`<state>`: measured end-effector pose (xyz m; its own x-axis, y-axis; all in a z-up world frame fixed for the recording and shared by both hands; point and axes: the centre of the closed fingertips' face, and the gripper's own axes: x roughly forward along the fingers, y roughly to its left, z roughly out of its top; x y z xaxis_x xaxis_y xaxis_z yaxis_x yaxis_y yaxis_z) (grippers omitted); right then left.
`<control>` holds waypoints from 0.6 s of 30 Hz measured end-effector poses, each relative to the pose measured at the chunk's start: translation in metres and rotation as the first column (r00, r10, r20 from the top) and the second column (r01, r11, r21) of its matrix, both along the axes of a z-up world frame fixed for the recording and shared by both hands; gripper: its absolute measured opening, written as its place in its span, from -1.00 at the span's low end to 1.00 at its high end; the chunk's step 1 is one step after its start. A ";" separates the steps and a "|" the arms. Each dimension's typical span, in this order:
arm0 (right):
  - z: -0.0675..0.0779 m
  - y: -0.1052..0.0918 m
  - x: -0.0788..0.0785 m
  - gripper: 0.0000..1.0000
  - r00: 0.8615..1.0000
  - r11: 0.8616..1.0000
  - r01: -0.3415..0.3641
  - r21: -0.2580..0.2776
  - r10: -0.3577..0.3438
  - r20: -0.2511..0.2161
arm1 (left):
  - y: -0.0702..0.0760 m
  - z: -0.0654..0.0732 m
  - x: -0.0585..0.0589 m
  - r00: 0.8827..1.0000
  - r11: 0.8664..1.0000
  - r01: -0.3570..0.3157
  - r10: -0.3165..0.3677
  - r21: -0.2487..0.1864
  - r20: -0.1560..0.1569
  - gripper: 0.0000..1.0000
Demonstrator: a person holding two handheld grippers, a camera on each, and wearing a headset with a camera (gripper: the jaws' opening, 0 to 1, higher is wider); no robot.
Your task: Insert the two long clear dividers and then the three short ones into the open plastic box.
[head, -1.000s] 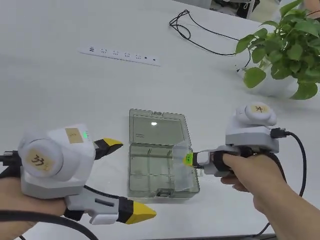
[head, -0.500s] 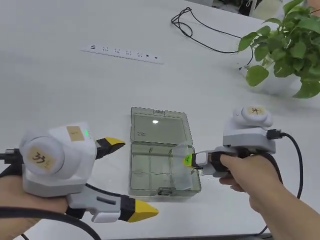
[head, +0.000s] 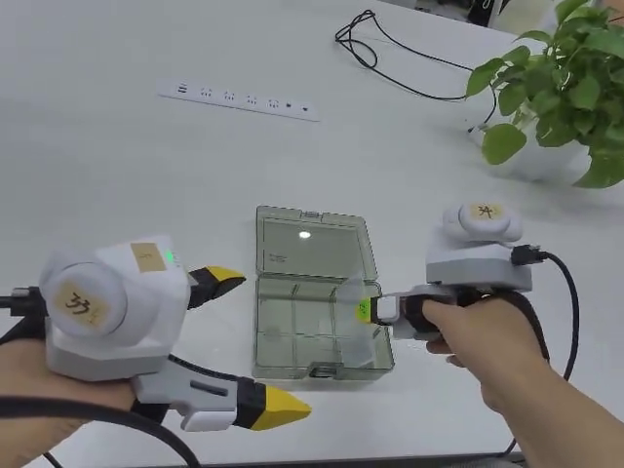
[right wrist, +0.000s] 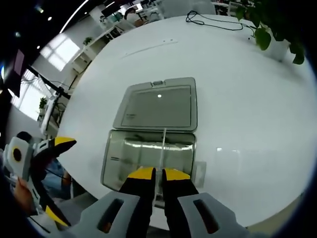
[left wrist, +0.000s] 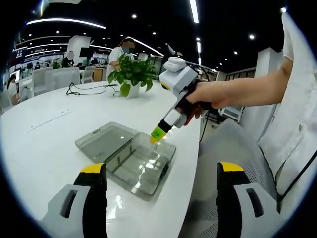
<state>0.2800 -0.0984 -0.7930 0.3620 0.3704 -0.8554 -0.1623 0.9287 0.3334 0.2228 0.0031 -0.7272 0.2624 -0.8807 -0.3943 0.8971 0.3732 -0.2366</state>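
The open smoky-clear plastic box (head: pixel 281 255) lies mid-table, lid flat behind the tray. My right gripper (head: pixel 366 310) reaches in from the right, shut on a clear divider (head: pixel 357 336) that stands upright in the tray's right part. In the right gripper view the jaws (right wrist: pixel 158 174) pinch the divider (right wrist: pixel 163 146) edge-on over the box (right wrist: pixel 158 106). My left gripper (head: pixel 263 346) hovers open at the box's left, holding nothing. The left gripper view has its open jaws (left wrist: pixel 161 167) framing the box (left wrist: pixel 104 141), with the right gripper (left wrist: pixel 158 134) above the tray.
A white power strip (head: pixel 239 100) lies at the back of the table. A black cable (head: pixel 409 60) curls at the far right beside a potted plant (head: pixel 561 88). The table's front edge runs close under the box.
The right gripper has edged slightly left over the tray with the divider. The left gripper stays open in place. The head camera has shifted a little.
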 end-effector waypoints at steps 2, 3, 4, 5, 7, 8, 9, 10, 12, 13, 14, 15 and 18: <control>0.000 0.001 0.000 -0.86 1.000 1.000 -0.012 -0.005 0.012 0.005 | 0.000 0.000 0.000 1.000 1.000 0.000 0.000 0.001 0.001 0.88; 0.000 0.001 0.000 -0.86 1.000 1.000 -0.016 -0.005 0.016 0.006 | 0.000 0.000 0.000 1.000 1.000 0.000 0.000 0.002 0.000 0.88; 0.000 0.001 0.000 -0.86 1.000 1.000 -0.022 -0.005 0.022 0.008 | 0.000 -0.001 0.000 1.000 1.000 0.000 0.000 0.003 -0.001 0.88; -0.001 0.002 0.000 -0.86 1.000 1.000 -0.025 -0.003 0.025 0.008 | 0.000 -0.001 -0.001 1.000 1.000 0.000 0.000 0.004 -0.002 0.88; -0.001 0.003 0.000 -0.85 1.000 1.000 -0.027 0.003 0.027 0.007 | 0.000 -0.001 -0.001 1.000 1.000 0.001 -0.001 0.004 -0.004 0.88; -0.001 0.004 0.000 -0.85 0.999 0.999 -0.031 0.005 0.031 0.009 | -0.001 -0.001 -0.001 1.000 1.000 0.001 -0.001 0.003 -0.004 0.88; -0.002 0.005 0.000 -0.85 0.999 0.999 -0.033 0.009 0.033 0.011 | -0.001 -0.001 -0.001 1.000 1.000 0.001 -0.001 0.003 -0.004 0.88; -0.002 0.006 0.000 -0.85 0.999 0.999 -0.035 0.013 0.035 0.012 | -0.001 -0.001 -0.002 1.000 1.000 0.002 -0.002 0.003 -0.004 0.88; -0.004 0.008 0.000 -0.84 0.999 0.999 -0.040 0.019 0.040 0.015 | -0.002 -0.001 -0.002 1.000 1.000 0.002 -0.002 0.003 -0.004 0.88; -0.005 0.010 -0.001 -0.83 0.999 0.999 -0.043 0.022 0.042 0.017 | -0.002 -0.001 -0.002 1.000 1.000 0.002 -0.002 0.004 -0.004 0.88; -0.006 0.011 -0.001 -0.83 0.999 0.999 -0.046 0.023 0.046 0.018 | -0.002 -0.001 -0.002 1.000 1.000 0.002 -0.002 0.005 -0.004 0.88; -0.008 0.013 -0.001 -0.83 0.998 0.998 -0.051 0.023 0.051 0.020 | -0.001 -0.001 -0.002 1.000 1.000 0.003 -0.003 0.005 -0.003 0.88; -0.013 0.013 -0.001 -0.82 0.998 0.998 -0.057 0.026 0.056 0.022 | -0.001 -0.001 -0.002 1.000 1.000 0.001 -0.001 0.009 -0.004 0.88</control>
